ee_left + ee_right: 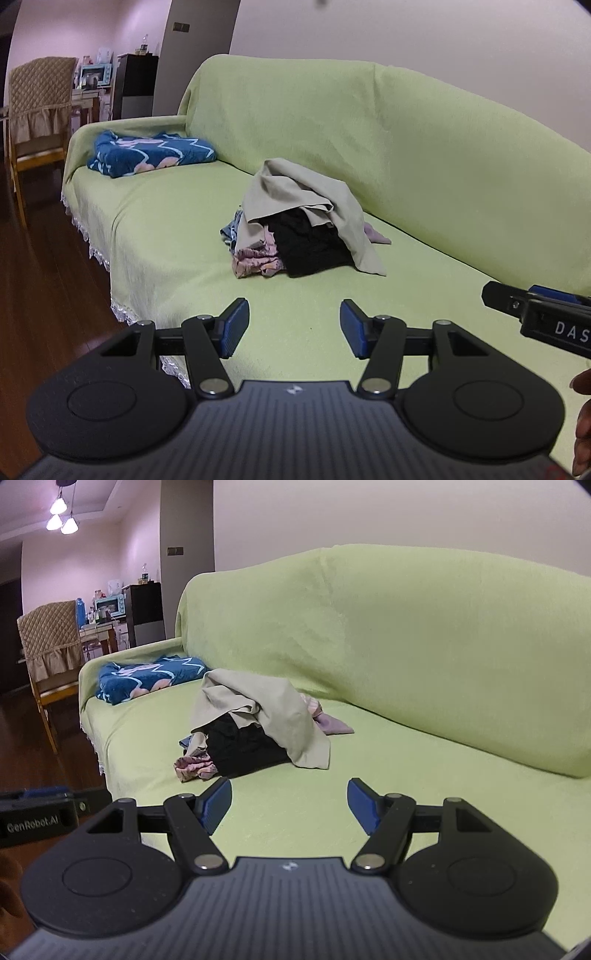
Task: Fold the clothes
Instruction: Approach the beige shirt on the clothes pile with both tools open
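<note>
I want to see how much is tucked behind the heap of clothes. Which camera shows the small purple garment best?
The right wrist view: the purple garment lies spread on the green sofa cover behind the beige garment, with a striped pink piece beside it. The left wrist view shows only its tip poking out past the beige garment.

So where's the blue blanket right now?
The blue blanket lies at the far left end of the sofa seat against the armrest, left of the clothes pile in both wrist views, apart from it.
</note>
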Available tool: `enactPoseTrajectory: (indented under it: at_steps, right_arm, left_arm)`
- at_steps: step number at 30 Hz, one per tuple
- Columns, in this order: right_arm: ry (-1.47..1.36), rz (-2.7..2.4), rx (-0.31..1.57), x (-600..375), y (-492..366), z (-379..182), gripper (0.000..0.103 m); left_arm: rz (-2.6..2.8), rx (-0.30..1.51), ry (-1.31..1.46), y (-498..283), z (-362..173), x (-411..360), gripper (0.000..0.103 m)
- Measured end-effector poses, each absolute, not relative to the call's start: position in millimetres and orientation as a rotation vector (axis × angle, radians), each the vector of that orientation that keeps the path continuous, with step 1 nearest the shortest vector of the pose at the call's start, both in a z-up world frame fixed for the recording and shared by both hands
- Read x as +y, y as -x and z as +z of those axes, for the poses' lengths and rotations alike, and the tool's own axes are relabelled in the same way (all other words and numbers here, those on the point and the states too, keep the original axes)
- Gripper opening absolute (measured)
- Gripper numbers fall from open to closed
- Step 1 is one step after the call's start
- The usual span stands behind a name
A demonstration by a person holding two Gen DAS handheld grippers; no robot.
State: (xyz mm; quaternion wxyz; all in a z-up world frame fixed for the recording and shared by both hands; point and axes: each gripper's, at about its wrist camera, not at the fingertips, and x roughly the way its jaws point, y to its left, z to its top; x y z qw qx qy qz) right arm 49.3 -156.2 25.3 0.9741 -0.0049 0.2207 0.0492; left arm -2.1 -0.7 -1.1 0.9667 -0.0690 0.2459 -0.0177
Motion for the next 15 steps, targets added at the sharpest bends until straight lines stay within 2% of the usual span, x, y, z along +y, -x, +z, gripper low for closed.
enactPoseTrajectory:
  at_steps: [9, 12, 15]
  right_arm:
    - [-0.006, 0.116, 0.469, -146.4, -59.1, 15.8, 0.066]
    - [-0.024, 0.132, 0.478, -153.3, -65.9, 10.4, 0.066]
    - [-0.020, 0.133, 0.479, -154.0, -65.8, 8.6, 0.066]
  left_arm:
    - [-0.010, 0.393, 0.037, 24.9, -12.7, -8.6, 0.057]
    - [-0.010, 0.493, 0.114, -41.0, -13.1, 36.7, 0.057]
    - [-0.037, 0.504, 0.138, -49.2, -16.2, 51.9, 0.057]
